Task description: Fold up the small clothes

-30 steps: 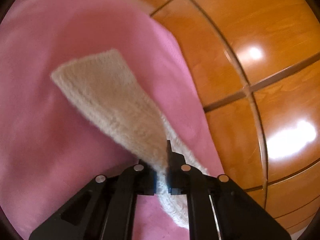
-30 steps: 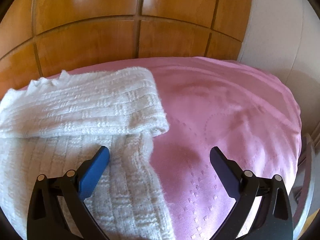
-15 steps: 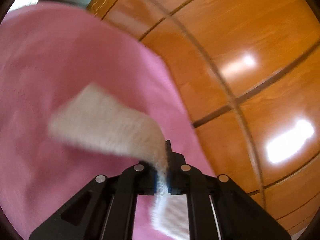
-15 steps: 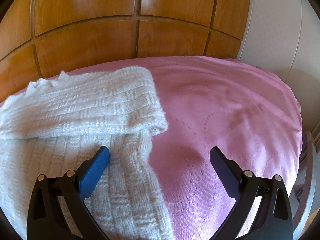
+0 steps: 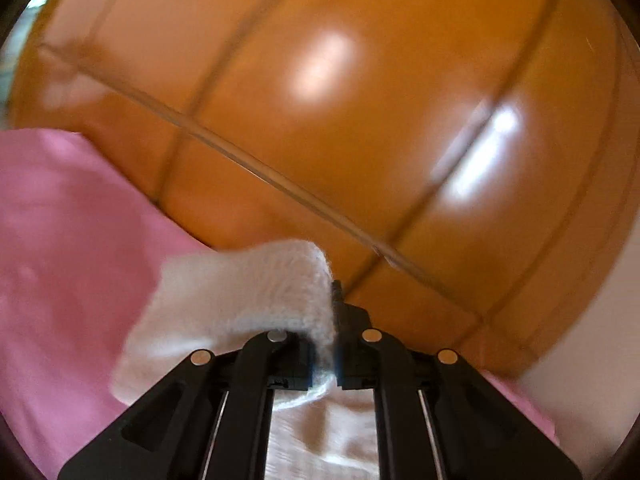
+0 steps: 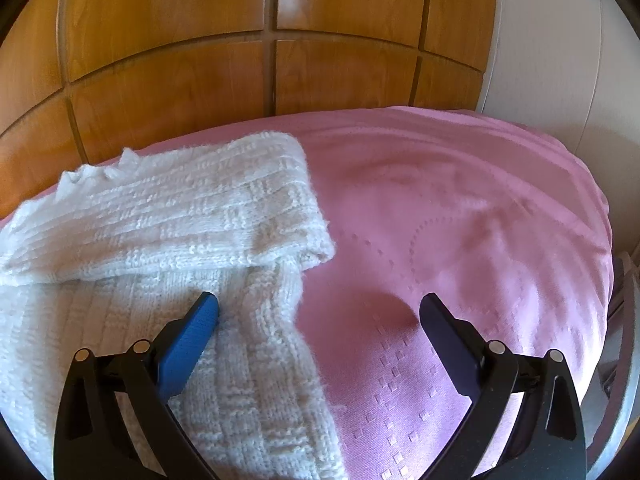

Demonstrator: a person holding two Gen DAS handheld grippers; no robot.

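The left gripper (image 5: 335,344) has its jaws pressed together on a fold of white knitted cloth (image 5: 240,300), which bunches up over the left finger and hangs down to the left above the pink bedspread (image 5: 60,260); a loose loop of yarn dangles just below the pinch. More of the white knit shows between the gripper's black arms at the bottom of the left wrist view, lying on the bed. This gripper points only slightly downward, toward the glossy wooden panelled wardrobe (image 5: 360,100) that fills most of its view, and the whole view is smeared with blur. The right gripper (image 6: 320,308) has its jaws spread wide apart and holds nothing. Its blue left finger (image 6: 192,340) rests on the white knit (image 6: 160,216), near the garment's right edge, while its dark right finger (image 6: 448,340) hangs over bare pink bedspread (image 6: 480,220); whether that finger touches the bedspread cannot be told. This gripper tilts more steeply down at the bed. In the right wrist view the knitted garment lies on the left side of the bed, with one part folded over sideways across its far end, so that a thick doubled band runs from the left edge to a rounded corner near the middle. Beyond the bed stands the same wooden wardrobe (image 6: 240,60), with a pale wall (image 6: 552,60) to the right.
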